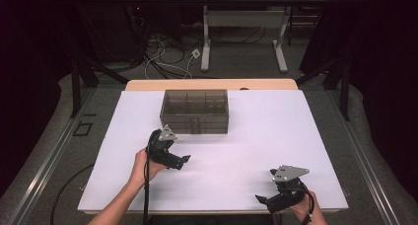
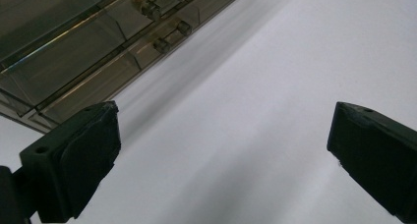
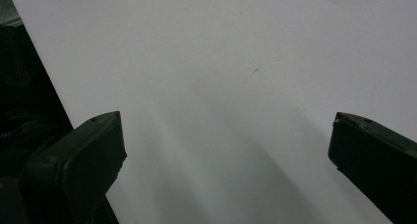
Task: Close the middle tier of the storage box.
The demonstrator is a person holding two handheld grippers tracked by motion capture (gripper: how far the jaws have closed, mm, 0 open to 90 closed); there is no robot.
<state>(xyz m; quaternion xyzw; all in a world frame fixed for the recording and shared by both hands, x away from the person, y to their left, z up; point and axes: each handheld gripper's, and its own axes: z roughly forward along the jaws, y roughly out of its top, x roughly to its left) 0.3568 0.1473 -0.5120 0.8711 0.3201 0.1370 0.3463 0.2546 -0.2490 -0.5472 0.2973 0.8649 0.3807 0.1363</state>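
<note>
A smoky see-through drawer box (image 1: 194, 111) stands on the white table top (image 1: 261, 131), toward the back and left of centre. In the left gripper view its drawer fronts (image 2: 74, 62) with small knobs fill the upper left. My left gripper (image 1: 180, 161) is held just in front of the box, a little to its left, pointing right; its jaws (image 2: 223, 121) stand wide open with bare table between them. My right gripper (image 1: 263, 200) hovers near the front edge at the right, pointing left, also open (image 3: 226, 121) and holding nothing.
Beyond the table lie cables on the floor (image 1: 167, 57) and a white desk frame (image 1: 244, 42). Dark stands flank both sides. In the right gripper view the table's edge (image 3: 34, 62) runs down the left, with dark floor past it.
</note>
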